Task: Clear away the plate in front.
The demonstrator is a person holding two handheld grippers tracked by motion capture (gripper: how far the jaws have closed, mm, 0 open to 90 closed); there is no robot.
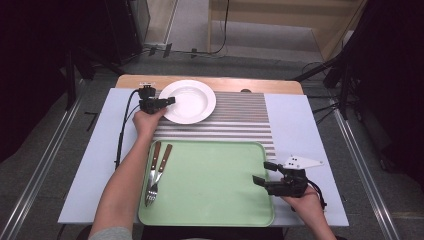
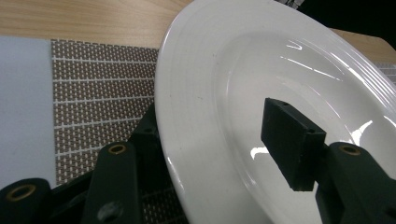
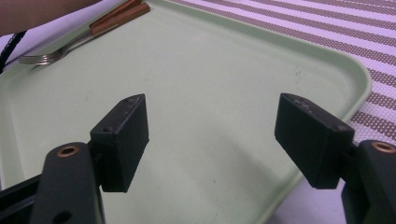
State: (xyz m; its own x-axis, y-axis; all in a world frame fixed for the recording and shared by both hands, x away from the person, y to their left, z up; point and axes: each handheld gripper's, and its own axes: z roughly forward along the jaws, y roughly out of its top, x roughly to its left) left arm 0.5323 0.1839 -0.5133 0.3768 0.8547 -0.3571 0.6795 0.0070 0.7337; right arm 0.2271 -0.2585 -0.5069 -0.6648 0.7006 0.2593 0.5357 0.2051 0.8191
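Observation:
A white deep plate (image 1: 187, 101) (image 2: 224, 93) rests at the back of the striped placemat (image 1: 240, 120). My left gripper (image 1: 167, 102) (image 2: 215, 121) straddles the plate's left rim. One jaw hangs over the plate's inside and the other is hidden under the rim. The upper pad (image 2: 289, 140) looks just clear of the plate, so this gripper is open. My right gripper (image 1: 261, 172) (image 3: 212, 116) hovers open over the right edge of the green tray (image 1: 210, 180) (image 3: 210, 56), holding nothing. A fork (image 1: 151, 191) (image 3: 46, 56) and a knife (image 1: 161, 162), both wooden-handled, lie at the tray's left side.
The tray sits at the near edge of the light blue table cover (image 1: 300, 125). A wooden table edge (image 1: 250, 85) runs behind the plate. A black cable (image 1: 122, 125) trails from the left gripper. Dark stands and floor surround the table.

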